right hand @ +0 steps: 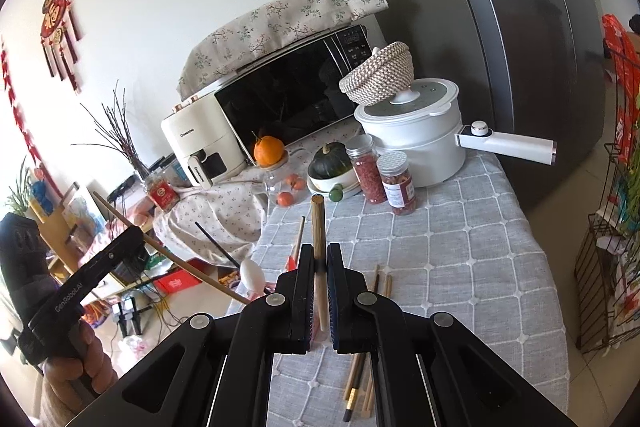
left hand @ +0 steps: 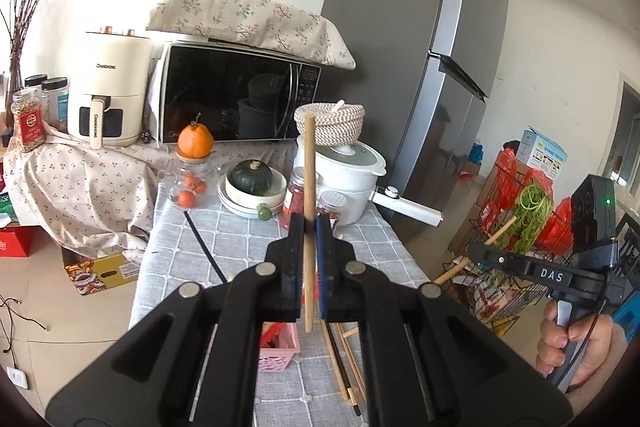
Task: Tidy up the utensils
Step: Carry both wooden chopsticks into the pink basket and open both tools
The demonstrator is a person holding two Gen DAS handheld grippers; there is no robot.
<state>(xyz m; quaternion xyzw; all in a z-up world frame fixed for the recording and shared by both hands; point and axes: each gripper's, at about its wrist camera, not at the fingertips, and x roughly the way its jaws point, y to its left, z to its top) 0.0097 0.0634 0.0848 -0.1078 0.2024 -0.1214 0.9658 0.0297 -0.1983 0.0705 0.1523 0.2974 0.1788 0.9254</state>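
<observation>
My left gripper (left hand: 309, 227) is shut on a wooden chopstick (left hand: 309, 187) and holds it upright above the grey checked tablecloth (left hand: 248, 247). My right gripper (right hand: 320, 259) is shut on another wooden chopstick (right hand: 319, 227), also raised over the table. Each gripper shows in the other view, the right one at the right edge (left hand: 480, 251) and the left one at the left edge (right hand: 132, 239). Several loose chopsticks (right hand: 360, 383) lie on the cloth under the grippers. A pink basket (left hand: 280, 351) sits below my left gripper. A black chopstick (left hand: 204, 243) lies further left.
At the back stand a white electric pot (right hand: 416, 135) with a woven basket on top, two spice jars (right hand: 396, 183), a bowl with a green squash (left hand: 253, 179), a glass jar with an orange (left hand: 195, 167), a microwave (left hand: 240, 99), an air fryer (left hand: 106, 87). A fridge (left hand: 420, 67) stands right, a wire rack (left hand: 516, 239) beside the table.
</observation>
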